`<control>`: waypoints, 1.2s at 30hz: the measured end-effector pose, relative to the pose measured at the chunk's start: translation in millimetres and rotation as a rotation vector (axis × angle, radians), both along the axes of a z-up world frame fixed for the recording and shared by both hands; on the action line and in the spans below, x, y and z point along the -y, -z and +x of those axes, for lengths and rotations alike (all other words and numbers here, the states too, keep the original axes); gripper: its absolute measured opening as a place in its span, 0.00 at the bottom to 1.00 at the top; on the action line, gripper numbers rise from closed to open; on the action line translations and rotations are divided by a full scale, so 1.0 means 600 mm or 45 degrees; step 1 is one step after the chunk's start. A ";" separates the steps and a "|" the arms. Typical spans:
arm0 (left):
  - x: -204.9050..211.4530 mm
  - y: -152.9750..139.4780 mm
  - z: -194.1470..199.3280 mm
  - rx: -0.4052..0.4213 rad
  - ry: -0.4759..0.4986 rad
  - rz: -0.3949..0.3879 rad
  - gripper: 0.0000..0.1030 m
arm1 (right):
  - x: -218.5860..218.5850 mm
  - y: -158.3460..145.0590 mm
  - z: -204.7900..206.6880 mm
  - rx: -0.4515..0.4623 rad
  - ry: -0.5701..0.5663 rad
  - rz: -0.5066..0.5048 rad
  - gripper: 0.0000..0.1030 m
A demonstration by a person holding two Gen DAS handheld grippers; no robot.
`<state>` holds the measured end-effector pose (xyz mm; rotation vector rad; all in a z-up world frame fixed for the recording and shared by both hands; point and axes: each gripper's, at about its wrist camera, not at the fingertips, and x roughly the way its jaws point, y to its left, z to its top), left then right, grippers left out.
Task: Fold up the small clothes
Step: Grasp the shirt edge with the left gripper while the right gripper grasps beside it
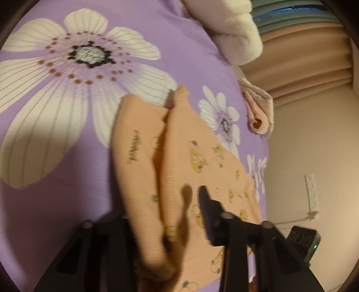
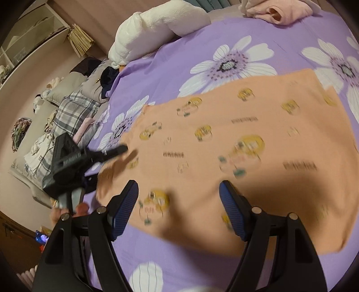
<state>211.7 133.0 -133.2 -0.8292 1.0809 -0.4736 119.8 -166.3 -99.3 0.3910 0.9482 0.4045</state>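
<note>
Holding the right gripper (image 2: 179,186) low over the near edge of the orange printed garment (image 2: 224,134), jaws spread wide, gripping nothing, casting a shadow onto the cloth and the purple sheet below. Keeping that near edge slightly back from the foot of the bed, leaving a bare strip of flowered bed sheet (image 2: 175,56) between cloth and lens.

Pinching with the left gripper (image 1: 170,209) at the garment's left end, jaws drawn narrow around a raised fold of the fabric. Lifting that fold into a ridge running away from the left wrist camera, hiding one finger behind it and showing the other finger (image 1: 206,206) resting over the flat part. Blurring here, so not telling the exact contact of the pads.

Spreading the rest of the garment flat across the middle of the bed, its far edge lying straight over two white flowers, its right corner reaching close to the bed's side.

Leaving wide open sheet beyond the far edge. Further back, crowding the head of the bed with a white fluffy blanket (image 2: 157,24) and a pile of pink clothes (image 2: 278,11), both well apart from the garment. Stacking plaid bedding (image 2: 74,112) off the left side of the bed.
</note>
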 end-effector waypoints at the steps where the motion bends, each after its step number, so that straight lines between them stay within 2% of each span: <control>1: -0.003 0.003 0.000 -0.013 -0.006 0.016 0.19 | -0.004 0.000 0.008 0.000 0.001 -0.007 0.72; 5: -0.005 0.004 -0.004 -0.026 -0.016 0.036 0.17 | -0.033 0.002 0.048 0.000 -0.004 -0.076 0.53; 7: 0.000 -0.003 -0.006 -0.019 -0.016 0.079 0.16 | -0.046 0.002 0.063 0.014 -0.016 -0.124 0.45; 8: 0.003 -0.007 -0.007 -0.013 -0.013 0.099 0.16 | -0.054 0.003 0.074 0.020 -0.011 -0.164 0.38; 12: 0.010 -0.025 -0.010 0.012 -0.006 0.160 0.14 | -0.063 0.019 0.115 -0.018 0.014 -0.242 0.26; 15: 0.012 -0.037 -0.011 0.029 -0.008 0.176 0.14 | -0.067 0.031 0.127 -0.036 -0.021 -0.290 0.24; 20: 0.023 -0.061 -0.013 0.069 0.009 0.223 0.14 | -0.071 0.013 0.113 -0.030 -0.071 -0.345 0.25; 25: 0.043 -0.082 -0.014 0.103 0.028 0.282 0.14 | -0.072 0.000 0.046 0.006 -0.147 -0.288 0.25; 31: 0.080 -0.112 -0.019 0.149 0.061 0.355 0.14 | -0.071 0.035 -0.001 -0.033 -0.191 -0.273 0.24; 36: 0.126 -0.148 -0.030 0.227 0.116 0.457 0.14 | -0.033 0.015 -0.010 -0.014 -0.145 -0.115 0.27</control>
